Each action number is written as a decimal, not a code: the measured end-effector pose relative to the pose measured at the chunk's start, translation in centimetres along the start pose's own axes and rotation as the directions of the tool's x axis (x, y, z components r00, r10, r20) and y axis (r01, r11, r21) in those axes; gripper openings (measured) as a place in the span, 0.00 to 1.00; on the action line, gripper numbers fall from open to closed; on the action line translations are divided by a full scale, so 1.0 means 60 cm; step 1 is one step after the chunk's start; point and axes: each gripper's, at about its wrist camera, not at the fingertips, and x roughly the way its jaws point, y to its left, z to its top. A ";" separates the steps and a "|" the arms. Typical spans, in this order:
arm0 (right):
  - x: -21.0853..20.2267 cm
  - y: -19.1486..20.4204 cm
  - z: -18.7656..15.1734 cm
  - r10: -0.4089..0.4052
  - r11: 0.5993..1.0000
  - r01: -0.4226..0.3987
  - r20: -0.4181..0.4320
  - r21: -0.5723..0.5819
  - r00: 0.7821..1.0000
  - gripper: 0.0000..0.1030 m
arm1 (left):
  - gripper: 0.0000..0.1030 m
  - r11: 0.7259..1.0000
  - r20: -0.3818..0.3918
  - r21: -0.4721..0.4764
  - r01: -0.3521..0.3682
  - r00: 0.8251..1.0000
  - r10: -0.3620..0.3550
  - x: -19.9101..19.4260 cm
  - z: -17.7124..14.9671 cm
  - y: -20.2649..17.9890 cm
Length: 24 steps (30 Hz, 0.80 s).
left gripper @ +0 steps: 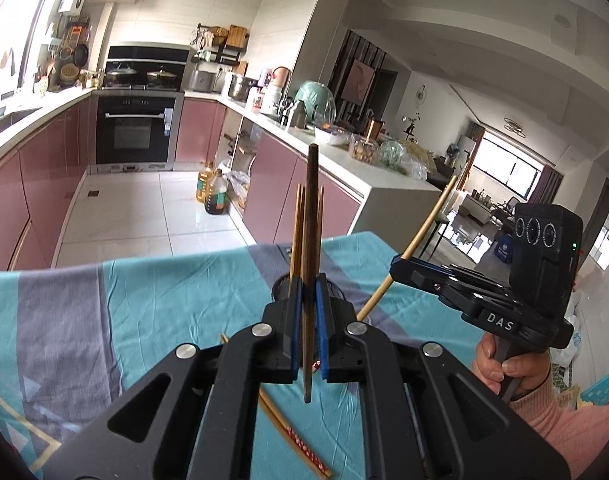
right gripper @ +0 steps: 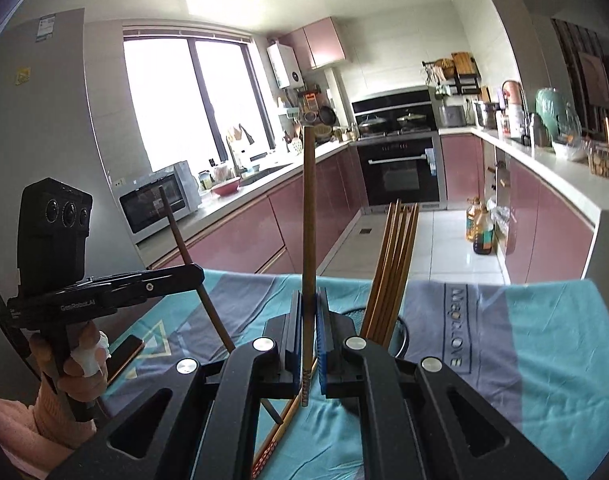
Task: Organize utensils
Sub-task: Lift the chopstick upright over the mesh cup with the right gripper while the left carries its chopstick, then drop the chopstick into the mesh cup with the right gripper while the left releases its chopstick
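Two hand-held tools, each clenched on one upright chopstick above the cloth-covered bench [left gripper: 152,300].
Left tool [left gripper: 307,300] grips a dark chopstick [left gripper: 311,208]; right tool [right gripper: 307,320] grips a light chopstick [right gripper: 308,208], beside the mesh holder [right gripper: 400,328] of chopsticks.

The black mesh holder [right gripper: 400,328] is mostly hidden behind the right tool [right gripper: 307,316], its base unseen. A patterned chopstick [left gripper: 304,444] on the tabletop [left gripper: 144,300] passes under the left tool [left gripper: 307,304], its middle hidden. The shelf jars are too small to identify.
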 end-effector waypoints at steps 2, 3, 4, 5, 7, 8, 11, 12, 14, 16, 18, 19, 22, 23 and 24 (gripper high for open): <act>-0.002 -0.003 0.008 -0.007 1.000 0.007 0.012 -0.005 1.000 0.05 | 0.07 1.000 0.011 0.008 -0.004 1.000 0.004 0.002 0.013 -0.007; -0.002 -0.005 0.011 -0.010 1.000 0.010 0.017 -0.007 1.000 0.05 | 0.07 1.000 0.019 0.014 -0.006 1.000 0.006 0.002 0.019 -0.010; -0.003 -0.007 0.015 -0.012 1.000 0.012 0.021 -0.007 1.000 0.05 | 0.07 1.000 0.024 0.018 -0.005 1.000 0.005 0.002 0.023 -0.012; -0.003 -0.010 0.019 -0.013 1.000 0.013 0.027 -0.006 1.000 0.05 | 0.07 1.000 0.030 0.022 -0.005 1.000 0.004 0.002 0.029 -0.014; -0.004 -0.013 0.025 -0.016 1.000 0.017 0.036 -0.007 0.999 0.05 | 0.07 0.999 0.044 0.032 -0.003 0.999 0.001 0.004 0.042 -0.017; -0.004 -0.014 0.030 -0.021 1.000 0.021 0.041 -0.011 0.999 0.05 | 0.07 0.999 0.049 0.035 -0.003 0.999 0.001 0.004 0.044 -0.019; -0.005 -0.015 0.037 -0.029 0.999 0.030 0.051 -0.018 0.998 0.05 | 0.07 0.999 0.064 0.045 0.001 0.998 -0.004 0.006 0.057 -0.025; -0.005 -0.014 0.037 -0.032 0.999 0.033 0.054 -0.020 0.998 0.05 | 0.07 0.999 0.067 0.047 0.000 0.998 -0.003 0.008 0.060 -0.027; -0.004 -0.015 0.042 -0.037 0.999 0.039 0.058 -0.024 0.998 0.05 | 0.07 0.999 0.071 0.050 -0.002 0.997 -0.002 0.011 0.069 -0.028; -0.001 -0.017 0.046 -0.042 0.999 0.043 0.064 -0.024 0.997 0.05 | 0.07 0.999 0.075 0.052 -0.003 0.997 -0.001 0.015 0.078 -0.031; 0.001 -0.018 0.050 -0.046 0.999 0.047 0.067 -0.025 0.997 0.05 | 0.07 0.998 0.082 0.058 -0.014 0.997 0.009 0.019 0.087 -0.031; 0.001 -0.018 0.049 -0.048 0.998 0.049 0.068 -0.025 0.997 0.05 | 0.07 0.998 0.085 0.059 -0.018 0.996 0.013 0.020 0.089 -0.032; 0.006 -0.021 0.050 -0.054 0.998 0.056 0.069 -0.022 0.996 0.05 | 0.07 0.998 0.087 0.053 -0.022 0.996 0.017 0.026 0.096 -0.031; 0.009 -0.024 0.050 -0.056 0.998 0.058 0.068 -0.019 0.996 0.05 | 0.07 0.998 0.087 0.052 -0.023 0.996 0.018 0.029 0.099 -0.031; 0.012 -0.025 0.051 -0.058 0.998 0.059 0.065 -0.018 0.996 0.05 | 0.07 0.998 0.087 0.051 -0.025 0.996 0.021 0.030 0.099 -0.032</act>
